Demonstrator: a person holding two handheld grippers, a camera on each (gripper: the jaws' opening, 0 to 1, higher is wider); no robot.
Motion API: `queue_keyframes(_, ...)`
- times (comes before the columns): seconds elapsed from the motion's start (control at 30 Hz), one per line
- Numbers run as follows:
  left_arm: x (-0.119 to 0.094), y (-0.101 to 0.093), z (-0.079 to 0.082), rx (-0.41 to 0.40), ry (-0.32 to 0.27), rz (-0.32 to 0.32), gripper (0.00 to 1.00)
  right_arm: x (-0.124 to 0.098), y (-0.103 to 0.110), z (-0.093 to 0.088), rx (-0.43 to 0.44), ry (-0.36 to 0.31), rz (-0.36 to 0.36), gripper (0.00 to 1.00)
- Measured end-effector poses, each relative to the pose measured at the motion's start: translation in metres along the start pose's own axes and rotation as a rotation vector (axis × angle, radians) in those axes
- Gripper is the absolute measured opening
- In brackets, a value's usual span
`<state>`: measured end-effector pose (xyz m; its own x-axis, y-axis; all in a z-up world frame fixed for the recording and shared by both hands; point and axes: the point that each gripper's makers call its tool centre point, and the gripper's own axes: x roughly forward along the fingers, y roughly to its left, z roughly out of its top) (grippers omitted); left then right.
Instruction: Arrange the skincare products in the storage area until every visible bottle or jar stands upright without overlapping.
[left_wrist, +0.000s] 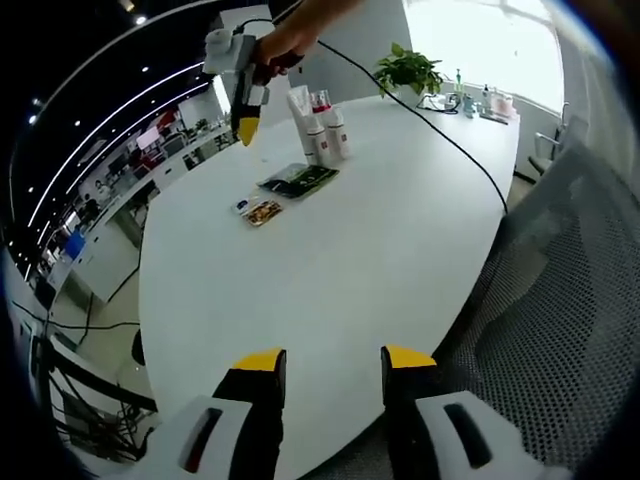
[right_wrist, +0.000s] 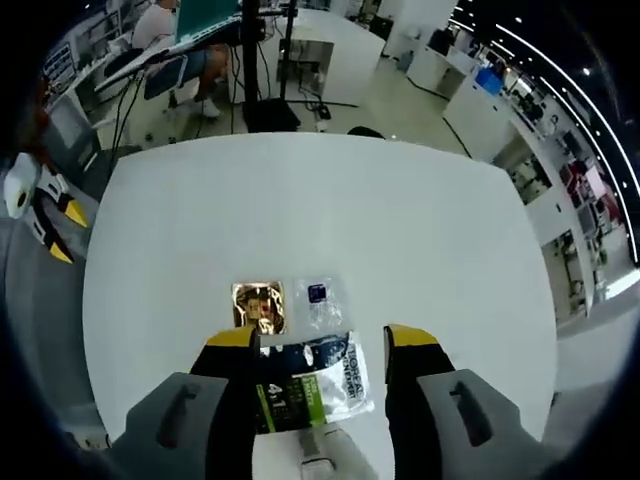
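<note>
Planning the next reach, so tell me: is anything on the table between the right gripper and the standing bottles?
Nothing visible blocks it. The right gripper hovers beside the bottles; the flat packets lie nearer on the table, not between them.

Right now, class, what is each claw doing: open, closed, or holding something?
Left claw: open, holding nothing, over the white table.
Right claw: open, above the sachets, gripping nothing.
</note>
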<state>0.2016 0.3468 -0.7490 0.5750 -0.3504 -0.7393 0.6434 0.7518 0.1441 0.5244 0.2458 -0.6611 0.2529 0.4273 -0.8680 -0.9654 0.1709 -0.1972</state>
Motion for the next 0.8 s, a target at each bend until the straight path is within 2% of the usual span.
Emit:
queue_keyframes(0.13, -0.001, 0.0, 0.002, -0.009, -0.009, -0.006, 0.4, -0.02, 0.009, 0.009, 0.025, -0.044, -0.025, 0.48)
queue_keyframes(0.3, -0.002, -0.003, 0.006, -0.02, -0.03, -0.025, 0.43, -0.05, 0.026, 0.016, 0.007, -0.1, -0.05, 0.49)
queue_keyframes(0.5, -0.004, -0.01, 0.017, -0.048, -0.084, -0.071, 0.54, -0.084, 0.044, 0.019, 0.039, -0.174, -0.088, 0.5)
queue_keyframes(0.57, -0.004, -0.012, 0.017, -0.045, -0.084, -0.081, 0.56, -0.095, 0.056, 0.02, 0.048, -0.195, -0.096, 0.5)
queue_keyframes(0.7, -0.007, -0.009, 0.022, -0.067, -0.1, -0.093, 0.61, -0.113, 0.067, 0.019, 0.091, -0.256, -0.121, 0.51)
queue_keyframes(0.8, -0.016, -0.004, 0.038, -0.107, -0.17, -0.1, 0.65, -0.129, 0.078, 0.022, 0.116, -0.31, -0.148, 0.51)
